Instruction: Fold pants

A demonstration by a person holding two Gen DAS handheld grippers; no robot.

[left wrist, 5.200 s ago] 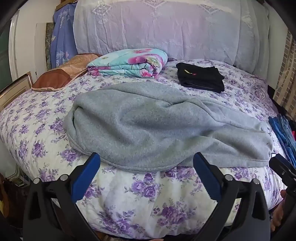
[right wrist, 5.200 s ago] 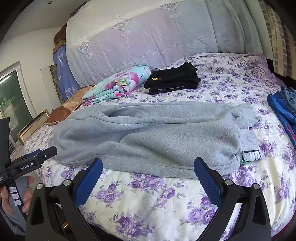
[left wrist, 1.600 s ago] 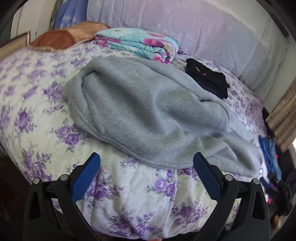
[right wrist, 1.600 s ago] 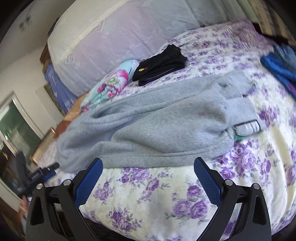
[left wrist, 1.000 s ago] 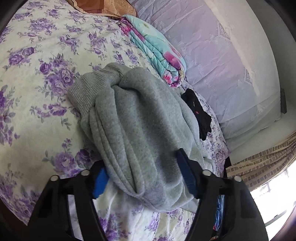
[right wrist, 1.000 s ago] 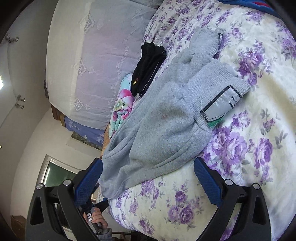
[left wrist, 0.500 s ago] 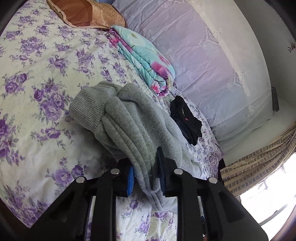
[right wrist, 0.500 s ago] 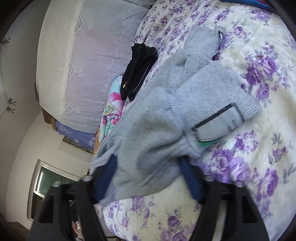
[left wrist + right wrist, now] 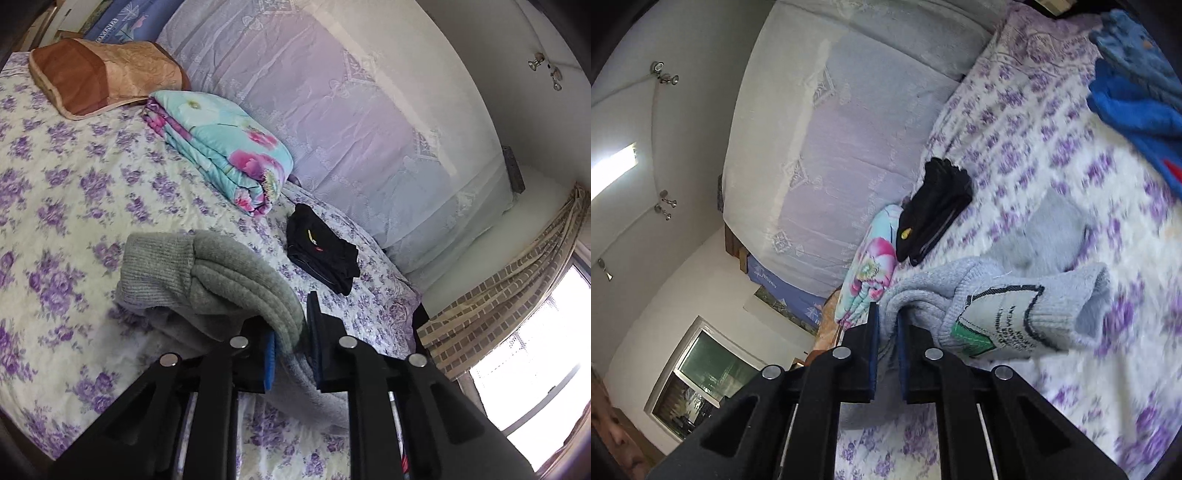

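Grey fleece, left wrist view: I see the grey pants [image 9: 229, 284] bunched on the floral bedspread [image 9: 74, 192], one ribbed end sticking out to the left.
Left gripper [image 9: 290, 354]: its jaws are closing the last bit, pinching a thick fold of the pants between the blue pads.
Bystanders, left view: folded floral quilt [image 9: 221, 155], brown pillow [image 9: 99, 74] and a folded black garment [image 9: 321, 254], all apart from the pants.
Right wrist view, pants: the other ribbed end, with its sewn label [image 9: 997, 325], hangs just right of the jaws; more grey cloth trails back onto the bedspread (this part is blurred).
Right gripper [image 9: 886, 332]: jaws closing likewise, nipped on a thin edge of the pants.
Bystanders, right view: blue clothes [image 9: 1134, 92] at the far edge of the bed.
Step in hand: I judge this the lift, both ends gripped, cloth partly off the bed.
Next move: I would carry both ends across together and level, so one half lands squarely on the other.
Handling: soft, heavy fleece; I expect sag between the grips.
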